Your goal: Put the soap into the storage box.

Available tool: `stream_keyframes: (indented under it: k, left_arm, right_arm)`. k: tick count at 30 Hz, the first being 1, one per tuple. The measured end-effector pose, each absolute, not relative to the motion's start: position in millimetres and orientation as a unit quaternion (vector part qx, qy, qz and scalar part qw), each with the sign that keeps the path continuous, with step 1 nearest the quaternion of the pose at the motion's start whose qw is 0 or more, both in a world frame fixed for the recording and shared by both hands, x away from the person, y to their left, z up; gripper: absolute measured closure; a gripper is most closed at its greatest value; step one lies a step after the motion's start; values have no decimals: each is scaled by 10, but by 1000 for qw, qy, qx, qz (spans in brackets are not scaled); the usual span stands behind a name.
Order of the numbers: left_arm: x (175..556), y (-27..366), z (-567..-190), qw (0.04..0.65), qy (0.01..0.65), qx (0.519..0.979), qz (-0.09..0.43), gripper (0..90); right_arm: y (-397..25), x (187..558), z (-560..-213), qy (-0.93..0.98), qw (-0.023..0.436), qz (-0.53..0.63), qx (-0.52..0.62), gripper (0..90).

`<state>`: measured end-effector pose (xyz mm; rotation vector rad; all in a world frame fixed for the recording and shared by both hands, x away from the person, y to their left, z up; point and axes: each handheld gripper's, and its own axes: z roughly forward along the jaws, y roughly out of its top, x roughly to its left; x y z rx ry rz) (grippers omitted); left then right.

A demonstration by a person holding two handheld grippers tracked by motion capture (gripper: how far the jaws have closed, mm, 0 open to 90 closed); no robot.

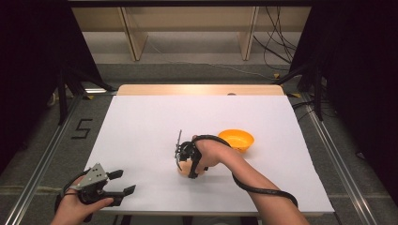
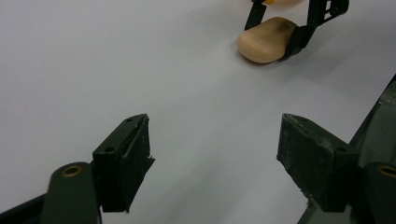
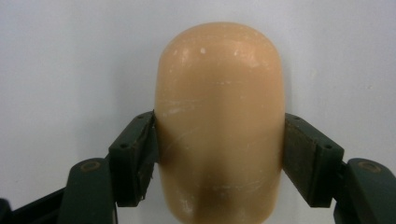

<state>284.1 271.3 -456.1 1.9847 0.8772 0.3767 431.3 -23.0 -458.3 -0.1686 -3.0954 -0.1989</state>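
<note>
Pinching the tan block point(image 3: 219, 121) on both sides, the right gripper point(image 3: 219, 154) is probably lifting it next; bowl point(image 1: 236, 139) waiting empty; left gripper point(image 2: 215, 154) idling wide open, holding nothing.

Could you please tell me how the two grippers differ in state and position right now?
The right gripper has its jaws closed on the tan rounded block; the left gripper stands open, holding nothing. The right one works mid-table beside the orange bowl; the left rests near the table's front left corner. Both have black jaws.

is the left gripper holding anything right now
No, the left gripper has its jaws spread wide over bare white table, while the tan rounded block sits farther off between the right gripper's jaws.
</note>
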Motion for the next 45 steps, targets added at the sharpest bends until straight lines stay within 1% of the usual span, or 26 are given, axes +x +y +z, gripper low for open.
stream_keyframes:
  k: [1,2,4,6,7,13,16,17,19,20,22,23,24,26,29,35,36,37,40,41,42,45]
  left_arm:
    - [2839,2713,-4558,451,356,804,155,252]
    - [2839,2713,-4558,451,356,804,155,252]
    - [2842,2714,-4561,452,354,804,153,252]
    - [2839,2712,-4561,451,355,804,154,253]
    - [2840,2715,-4558,451,354,805,151,252]
    - [2838,2713,-4558,450,355,804,155,252]
    - [2839,2713,-4557,450,355,805,154,252]
    - [2839,2713,-4557,450,355,805,154,252]
    - [2839,2712,-4558,450,355,805,154,252]
    - [2837,2711,-4559,450,356,804,156,252]
    - [2838,2712,-4558,450,354,805,156,253]
    - [2839,2712,-4559,451,354,805,155,252]
    - [2839,2712,-4558,450,354,805,156,252]
    - [2837,2711,-4559,450,356,804,155,253]
    - [2838,2713,-4558,450,355,805,154,252]
    - [2840,2709,-4562,451,356,804,156,253]
    - [2841,2710,-4563,450,356,804,156,252]
    - [2842,2710,-4564,450,356,804,156,253]
    - [2843,2711,-4565,450,355,805,154,253]
    - [2843,2711,-4565,450,355,805,153,252]
    - [2842,2709,-4566,450,356,804,153,253]
    - [2837,2704,-4570,451,363,802,148,252]
  right_arm:
    - [-243,4344,-4587,-996,14,-83,-27,336]
    - [-243,4344,-4587,-996,14,-83,-27,336]
    - [-260,4313,-4555,-996,24,-66,-51,336]
    - [-280,4325,-4559,-996,15,-80,-33,336]
    - [-289,4273,-4537,-995,25,-66,-69,336]
    - [-335,4275,-4497,-996,21,-77,-44,336]
    - [-362,4229,-4461,-995,27,-66,-66,336]
    - [-378,4272,-4465,-996,20,-82,-31,336]
    - [-387,4257,-4453,-996,28,-76,-43,336]
    - [-403,4276,-4459,-996,21,-82,-25,336]
    - [-422,4256,-4437,-996,23,-75,-31,336]
    - [-425,4279,-4439,-996,22,-84,-12,336]
    - [-436,4247,-4426,-996,25,-79,-30,336]
    - [-463,4249,-4415,-997,23,-74,-19,336]
    - [-516,4207,-4397,-997,30,-69,-37,336]
    - [-568,4208,-4384,-997,27,-68,-18,336]
    - [-582,4163,-4364,-997,35,-55,-48,336]
    - [-585,4206,-4372,-997,29,-64,-14,336]
    - [-610,4190,-4366,-997,27,-66,-18,336]
    - [-619,4167,-4351,-997,39,-56,-35,336]
    - [-622,4173,-4351,-997,32,-59,-24,336]
    - [-655,4152,-4336,-998,34,-53,-27,336]
